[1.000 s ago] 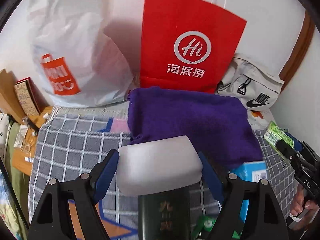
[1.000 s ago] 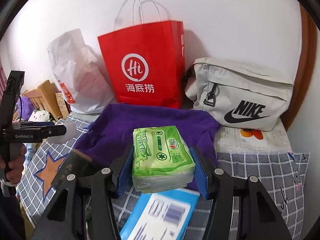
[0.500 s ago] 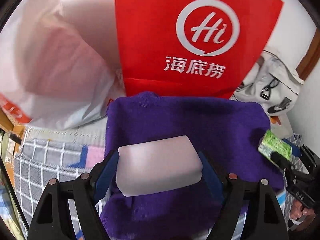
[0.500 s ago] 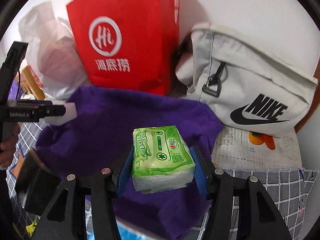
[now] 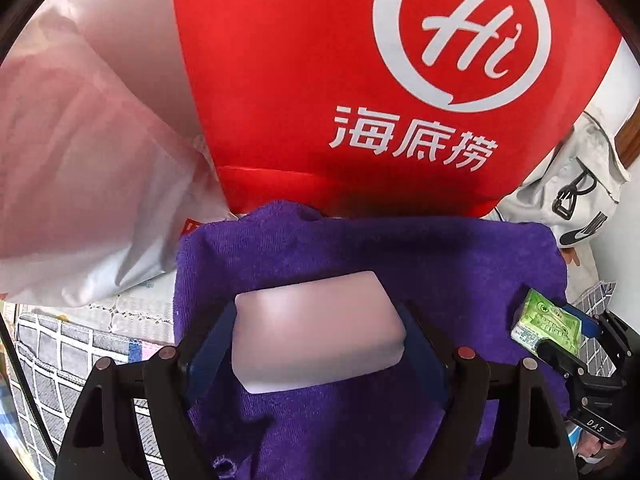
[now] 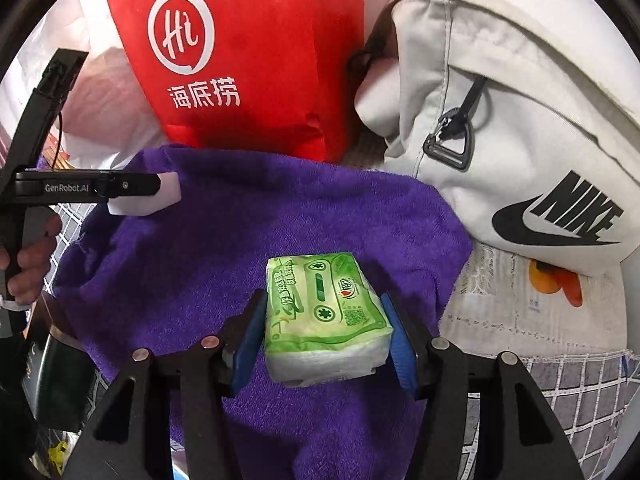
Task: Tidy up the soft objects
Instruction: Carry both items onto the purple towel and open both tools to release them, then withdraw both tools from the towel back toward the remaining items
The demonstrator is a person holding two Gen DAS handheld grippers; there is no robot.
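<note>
A white sponge block (image 5: 318, 330) is held pinched between the blue pads of the left gripper (image 5: 318, 336), while a green tissue pack (image 6: 326, 320) is clamped in the same way by the right gripper (image 6: 326, 332). Both loads are carried above a purple towel (image 6: 248, 240) spread over a grid-patterned bedcover (image 6: 580, 396). The towel appears to have been laid out as the collecting place for the soft items, which would explain why both tools are brought over it at once.

The sponge is gripped across its width, its long faces left free, so that it can be set down flat. The tissue pack is taken by its two short sides, printed face up, and its wrapper is slightly bulged by the squeeze. In the right wrist view the sponge is seen toward the towel's far left corner, the tissue pack nearer the middle front; the two are kept well apart, presumably so that neither tool is fouled on release.

Behind the towel a red Haidilao paper bag (image 5: 360, 92) is stood against the wall, flanked by a translucent white plastic bag (image 5: 92, 184) and a white Nike sling bag (image 6: 520, 128). Whether either item has touched the towel cannot be told. By this reckoning the placing step is under way, with release not yet made.
</note>
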